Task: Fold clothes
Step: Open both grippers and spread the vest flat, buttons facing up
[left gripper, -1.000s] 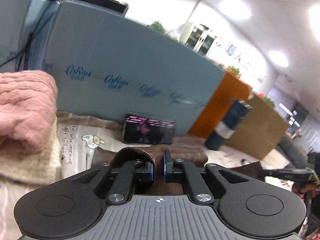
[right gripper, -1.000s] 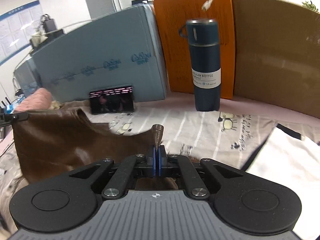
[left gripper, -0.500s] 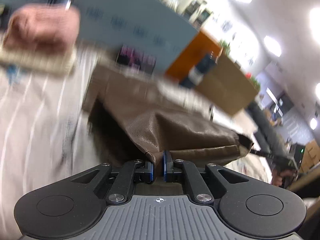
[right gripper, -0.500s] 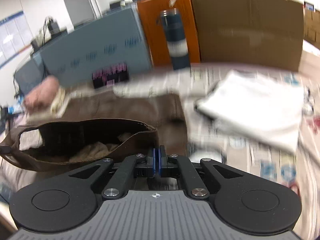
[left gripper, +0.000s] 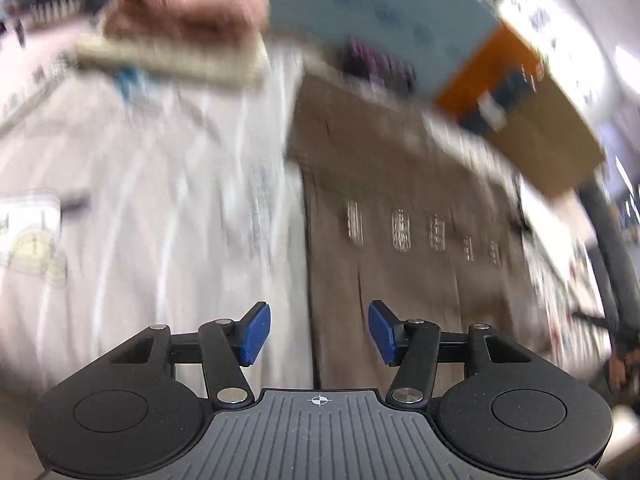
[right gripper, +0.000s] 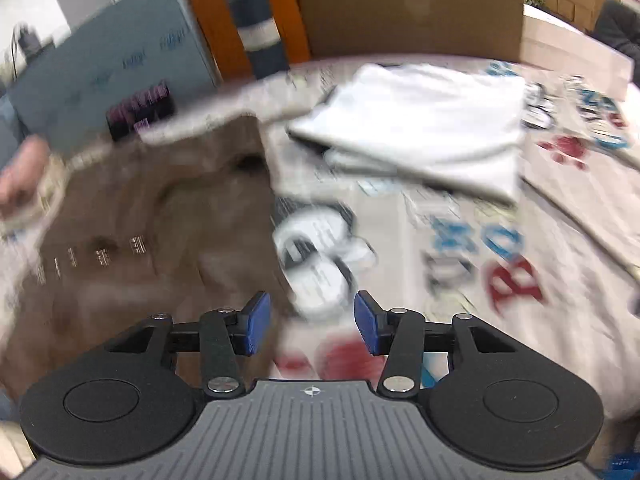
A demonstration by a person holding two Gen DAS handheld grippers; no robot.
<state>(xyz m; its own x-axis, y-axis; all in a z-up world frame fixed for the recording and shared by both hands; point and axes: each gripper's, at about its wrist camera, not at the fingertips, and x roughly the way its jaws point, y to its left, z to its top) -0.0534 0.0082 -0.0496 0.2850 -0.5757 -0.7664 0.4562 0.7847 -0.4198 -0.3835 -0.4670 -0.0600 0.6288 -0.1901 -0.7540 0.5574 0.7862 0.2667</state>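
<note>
Now both tools, left (left gripper: 319, 332) and right (right gripper: 312, 329), stand apart and empty above the brown garment (left gripper: 404, 248), its left edge mid-frame.

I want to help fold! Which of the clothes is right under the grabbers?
The brown garment, lying flat just ahead of both open grippers. The white one lies farther back; the pink one is stacked far away.
</note>
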